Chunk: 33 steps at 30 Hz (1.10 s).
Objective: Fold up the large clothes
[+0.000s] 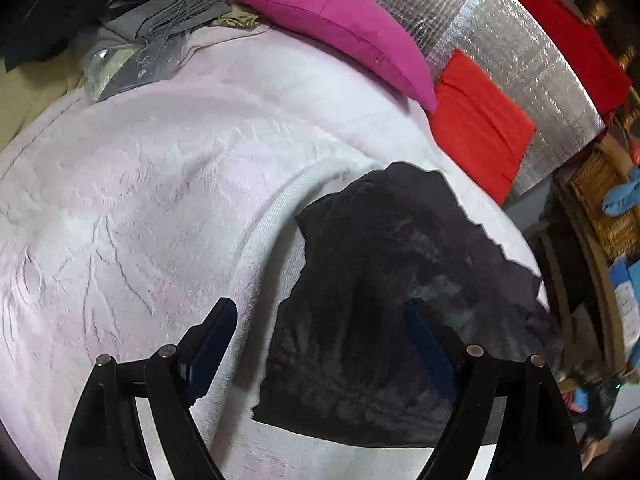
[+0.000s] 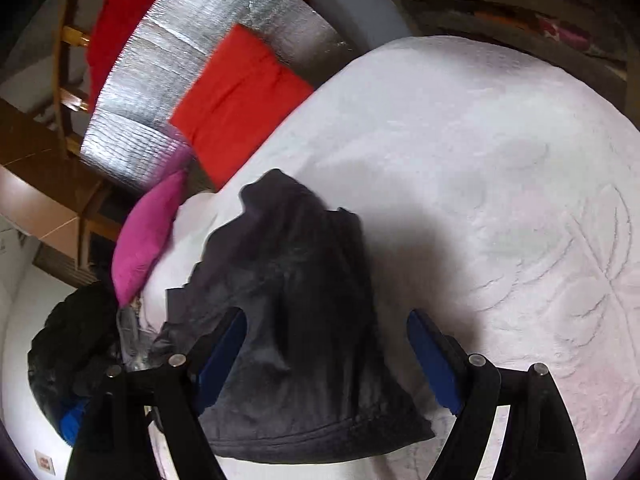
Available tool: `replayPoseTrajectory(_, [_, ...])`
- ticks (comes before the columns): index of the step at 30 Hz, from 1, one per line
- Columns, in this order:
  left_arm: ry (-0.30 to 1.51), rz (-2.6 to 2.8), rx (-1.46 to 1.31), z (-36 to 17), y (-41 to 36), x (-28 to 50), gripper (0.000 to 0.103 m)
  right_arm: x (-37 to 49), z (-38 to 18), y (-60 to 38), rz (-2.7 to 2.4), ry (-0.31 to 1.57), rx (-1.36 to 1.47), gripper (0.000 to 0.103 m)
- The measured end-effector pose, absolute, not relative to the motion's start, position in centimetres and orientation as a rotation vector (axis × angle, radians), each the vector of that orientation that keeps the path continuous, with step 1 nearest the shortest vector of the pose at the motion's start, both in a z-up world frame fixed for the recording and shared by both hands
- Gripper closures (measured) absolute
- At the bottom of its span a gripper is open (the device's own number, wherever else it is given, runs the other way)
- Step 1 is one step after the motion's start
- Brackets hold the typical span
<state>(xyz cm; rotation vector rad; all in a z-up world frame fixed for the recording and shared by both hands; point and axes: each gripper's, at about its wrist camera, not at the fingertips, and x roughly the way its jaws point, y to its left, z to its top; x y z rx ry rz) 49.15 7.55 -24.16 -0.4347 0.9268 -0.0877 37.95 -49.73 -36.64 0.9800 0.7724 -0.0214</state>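
Note:
A dark grey-black garment [image 1: 384, 292] lies bunched on a pale pink-white bedspread [image 1: 140, 200]. It also shows in the right wrist view [image 2: 296, 320], rumpled with a hem edge toward me. My left gripper [image 1: 320, 344] is open and hovers over the garment's left edge, its right finger over the cloth. My right gripper [image 2: 324, 352] is open above the garment's near part, with cloth between the fingers and nothing held.
A magenta pillow [image 1: 340, 28] and a red cushion [image 1: 480, 128] lie against a silver foil panel [image 1: 520, 60] at the bed's far side. Grey clothes [image 1: 168, 20] are piled at the far left. A wicker basket [image 1: 604, 200] stands right. Dark clothes [image 2: 76, 340] lie beyond the bed.

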Motion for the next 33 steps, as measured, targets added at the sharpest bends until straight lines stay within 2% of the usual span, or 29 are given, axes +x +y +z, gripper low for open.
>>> replayPoseTrajectory(6, [0.852,-0.131,-0.289,-21.4,3.7,47.4,0.017,37.2,-33.6,-48.3,-0.018,0.733,0.879,0.018])
replayPoseTrajectory(11, [0.88,-0.269,-0.257,-21.8,-0.3,43.7,0.017,34.6,-32.4,-45.8,0.112,0.683,0.989,0.018])
replayPoseTrajectory(16, [1.011,-0.292,-0.363,-24.7,-1.6,41.4,0.017,32.5,-35.4,-41.4,0.222,0.756,1.185,0.018])
replayPoseTrajectory(22, [1.064,-0.184,-0.515,-27.0,0.4,42.1,0.017,31.3,-40.5,-38.4,0.156,0.814,1.389,0.018])
replayPoseTrajectory(33, [1.031,-0.127,-0.77,-30.2,2.1,45.5,0.017,34.0,-43.5,-40.5,0.031,0.654,1.538,0.017])
